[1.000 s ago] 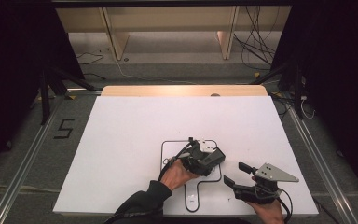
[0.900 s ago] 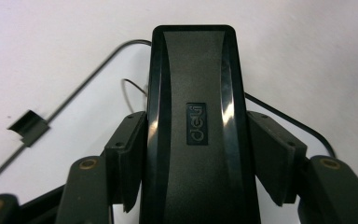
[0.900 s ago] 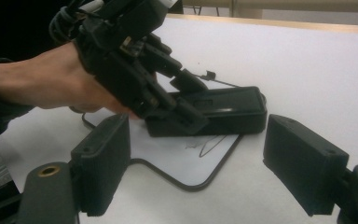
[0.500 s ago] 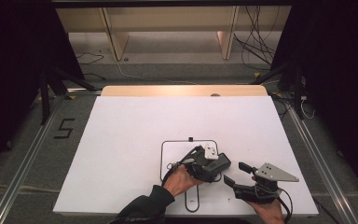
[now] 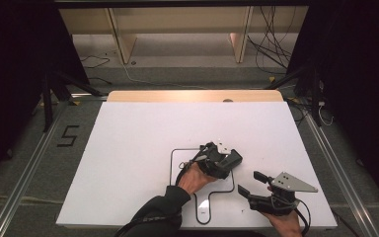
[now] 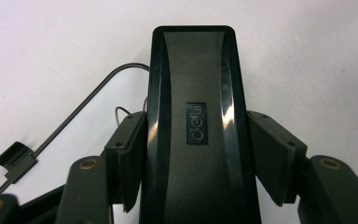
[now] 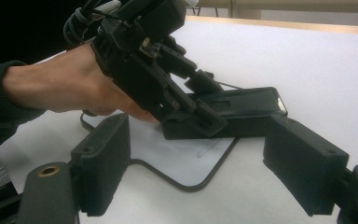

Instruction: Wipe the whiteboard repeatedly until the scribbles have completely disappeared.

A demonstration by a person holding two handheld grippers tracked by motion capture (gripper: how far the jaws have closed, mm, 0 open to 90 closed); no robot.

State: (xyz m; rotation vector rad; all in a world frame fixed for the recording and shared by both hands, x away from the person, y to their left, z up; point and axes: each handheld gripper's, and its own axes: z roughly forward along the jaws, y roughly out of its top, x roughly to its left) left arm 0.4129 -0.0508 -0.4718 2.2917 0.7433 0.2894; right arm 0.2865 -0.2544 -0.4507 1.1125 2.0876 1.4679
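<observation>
Stapler (image 6: 196, 126) sits clenched between my left gripper's (image 6: 196, 158) jaws, low over the white counter (image 5: 128, 148) inside the black outline (image 5: 172, 163) drawn there. Nearest me, my right gripper (image 7: 205, 172) hovers with jaws released and nothing between them. My worry: the glossy, tapering black body could slide forward out of the pads if I tilt or jerk. Farther out, my left hand (image 7: 70, 88) angles steeply down, so a careless push could scrape the stapler along the counter.

White table (image 5: 128, 148) with a black outline (image 5: 172, 163), wooden shelving (image 5: 177, 29) and loose cables (image 5: 271, 44) beyond it.
</observation>
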